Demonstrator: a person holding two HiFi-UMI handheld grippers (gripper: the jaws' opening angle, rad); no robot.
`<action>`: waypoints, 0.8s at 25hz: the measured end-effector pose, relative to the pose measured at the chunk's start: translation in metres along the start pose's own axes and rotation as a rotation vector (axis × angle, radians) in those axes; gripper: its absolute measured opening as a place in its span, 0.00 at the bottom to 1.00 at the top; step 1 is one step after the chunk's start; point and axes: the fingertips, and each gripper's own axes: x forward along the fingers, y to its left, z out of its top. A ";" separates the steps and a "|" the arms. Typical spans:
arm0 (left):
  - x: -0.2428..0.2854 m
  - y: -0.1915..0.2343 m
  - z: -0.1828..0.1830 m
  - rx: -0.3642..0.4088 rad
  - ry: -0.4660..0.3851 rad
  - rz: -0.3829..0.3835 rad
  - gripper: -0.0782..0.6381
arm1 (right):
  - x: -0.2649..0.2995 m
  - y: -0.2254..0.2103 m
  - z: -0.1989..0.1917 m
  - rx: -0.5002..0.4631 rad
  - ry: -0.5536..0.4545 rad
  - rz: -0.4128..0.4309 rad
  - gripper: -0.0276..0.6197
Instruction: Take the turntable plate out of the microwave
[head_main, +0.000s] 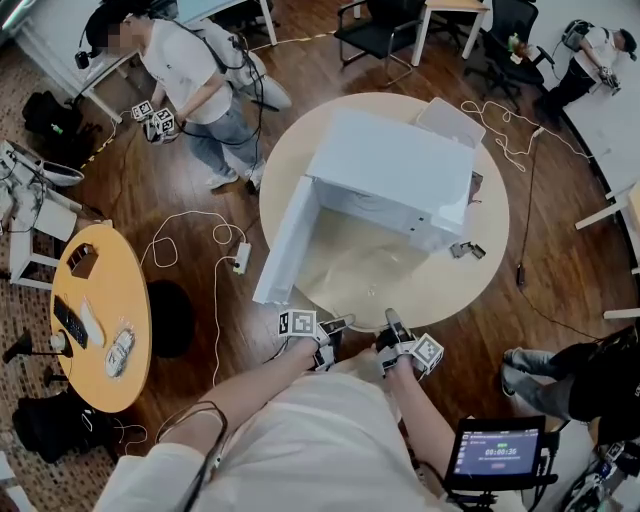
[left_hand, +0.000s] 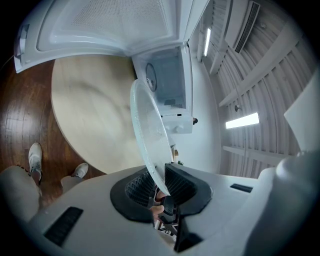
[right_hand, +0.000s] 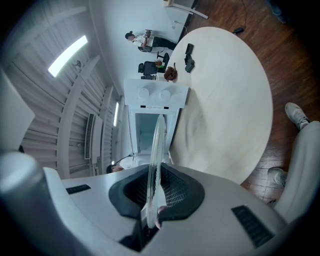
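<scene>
The clear glass turntable plate (head_main: 358, 282) hangs just above the round table (head_main: 480, 285), in front of the white microwave (head_main: 395, 170). The microwave's door (head_main: 287, 240) stands swung out to the left. My left gripper (head_main: 338, 325) and right gripper (head_main: 390, 322) each pinch the plate's near rim. In the left gripper view the plate (left_hand: 147, 127) runs tilted out of the left gripper (left_hand: 161, 182) toward the open cavity (left_hand: 167, 82). In the right gripper view the plate (right_hand: 156, 150) shows edge-on, clamped in the right gripper (right_hand: 152, 197).
A small dark object (head_main: 466, 250) lies on the table to the right of the microwave. A power strip (head_main: 241, 258) and cables trail on the wood floor. An orange side table (head_main: 100, 320) stands at the left. A person (head_main: 195, 85) stands beyond, and a tablet (head_main: 497, 452) sits at lower right.
</scene>
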 end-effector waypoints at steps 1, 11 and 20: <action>0.000 0.001 0.000 0.000 0.001 0.001 0.18 | 0.000 -0.001 0.000 0.000 0.001 0.000 0.09; 0.003 0.006 -0.002 0.004 0.009 0.010 0.18 | -0.001 -0.006 0.000 0.010 -0.003 0.001 0.09; 0.005 0.009 -0.004 0.001 0.013 0.019 0.18 | -0.004 -0.011 0.002 0.008 -0.004 -0.008 0.09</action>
